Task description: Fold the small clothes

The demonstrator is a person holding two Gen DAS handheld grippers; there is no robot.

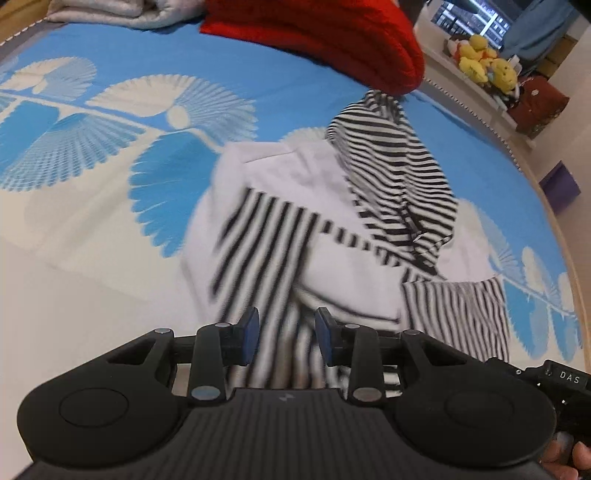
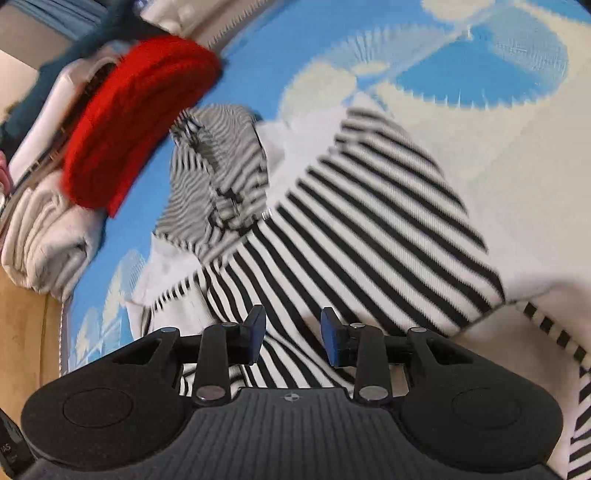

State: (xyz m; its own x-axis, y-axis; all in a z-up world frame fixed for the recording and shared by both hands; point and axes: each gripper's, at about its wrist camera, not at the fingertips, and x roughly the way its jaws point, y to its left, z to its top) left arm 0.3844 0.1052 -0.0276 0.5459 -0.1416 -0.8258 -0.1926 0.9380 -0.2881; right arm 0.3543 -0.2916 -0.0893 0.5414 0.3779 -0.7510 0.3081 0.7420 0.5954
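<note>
Left wrist view first: your left gripper [image 1: 286, 334] hangs over the near end of the black-and-white striped garment [image 1: 332, 229], jaws parted with a clear gap, blue pads [image 1: 252, 332] not pinching anything. The cloth shows through the gap but it looks to be lying below, not clamped. The garment is spread on the blue and cream patterned bedsheet [image 1: 110, 155], partly folded, with a white inside panel showing and a finer-striped hood bunched up at the far end. Just past the hood sits a red knitted piece [image 1: 332, 40], and a pale folded blanket [image 1: 110, 11] is at the far left edge. Yellow plush toys [image 1: 484, 62] sit on a shelf off to the right, well away from the bed.

Right wrist view, same deal: your right gripper [image 2: 293, 334] is also let go, jaws apart above the striped garment [image 2: 369, 221], nothing between the pads that I can see being squeezed. From here the hood lies to the left, touching or nearly touching the red knitted piece [image 2: 140, 122], with the pale folded blanket [image 2: 48, 236] beside it. Everything's a bit motion-blurred, so fine detail is hard to call.
</note>
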